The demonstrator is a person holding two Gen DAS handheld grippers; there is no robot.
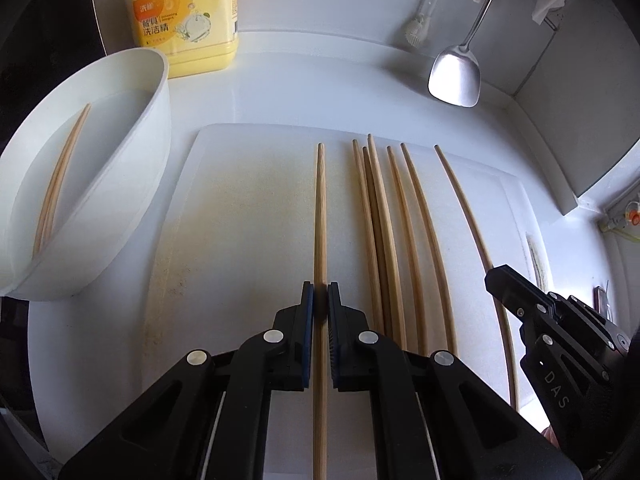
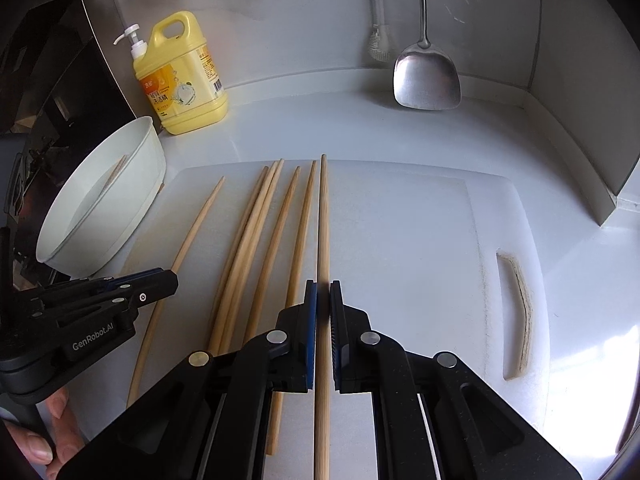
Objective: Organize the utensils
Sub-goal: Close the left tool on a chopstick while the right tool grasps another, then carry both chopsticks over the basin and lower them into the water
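left gripper [image 1: 320, 298]: my jaws were clamped on the leftmost chopstick [image 1: 320, 220], stick running straight down the gap between the pads; it lay apart from the rest, so an easy single pick

right gripper [image 2: 323, 296]: jaws clamped on the rightmost chopstick [image 2: 323, 220], also lengthwise between the pads; outermost of the row, so nothing crowded the approach

middle chopsticks [image 2: 256, 240]: five lay on the white cutting board [image 2: 400, 240] between my two held ones, roughly parallel, tips pointing away; two or three overlapped or touched, I couldn't tell which exactly

white basin [image 1: 132, 148]: sat left of the board on the tabletop [image 2: 320, 128]; at least one chopstick [image 1: 60, 176] was leaning inside it, so I judged the basin as the collection spot

task state: mostly undone; my guess was the left stick goes to the basin next

dish soap bottle [image 2: 184, 76]: yellow, pump top, Chinese label; I could read 洗洁精

metal spatula [image 2: 426, 80]: stood against the back wall, untouched

writing on tools: "GenRobot.AI" on my left gripper body, seen from the right wrist; "DAS" on the right one, seen from the left wrist
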